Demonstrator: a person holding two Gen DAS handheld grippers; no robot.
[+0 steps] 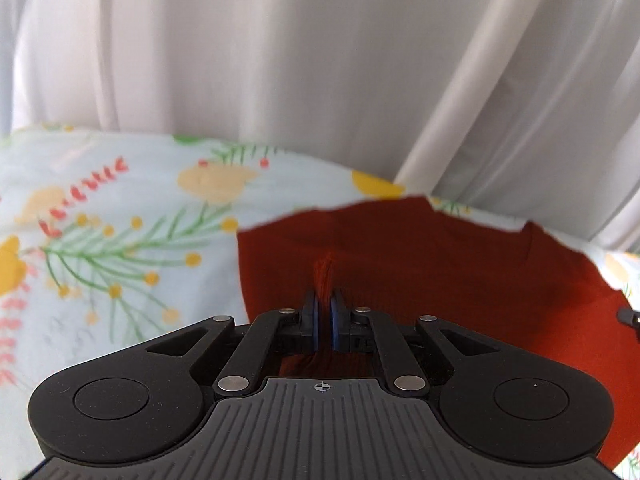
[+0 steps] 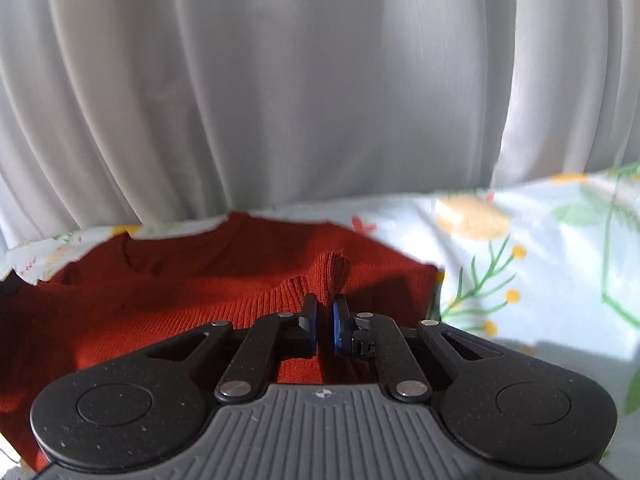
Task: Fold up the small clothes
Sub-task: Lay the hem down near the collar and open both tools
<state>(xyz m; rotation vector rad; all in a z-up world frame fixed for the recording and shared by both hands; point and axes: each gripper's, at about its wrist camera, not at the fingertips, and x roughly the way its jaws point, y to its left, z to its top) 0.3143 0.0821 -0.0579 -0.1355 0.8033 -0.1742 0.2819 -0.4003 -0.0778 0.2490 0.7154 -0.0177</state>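
Rust-red ribbed knit fills the lower centre of both wrist views — the small sweater (image 1: 440,272) lies spread on the bed, and I have a pinch of it in each claw. My left gripper (image 1: 324,304) has its blue pads nearly together with a raised pleat of the knit between them, at bottom centre of its frame. My right gripper (image 2: 325,312) is likewise closed to a narrow gap on a peaked ridge of ribbing (image 2: 332,268), apparently the garment's hem edge.

To fold cleanly, I judge both pinches should rise together and travel level toward the far edge near mid-frame, keeping the cloth taut between them so the crease runs straight — any lag on one side would likely skew it. The knit looks soft and stretchy, so a slow carry seems wise.

Beyond the garment, a pale blue floral bedsheet (image 1: 120,240) spreads to the left and right edges of the frames. Farthest back, white pleated curtains (image 2: 280,80) fill the upper half.
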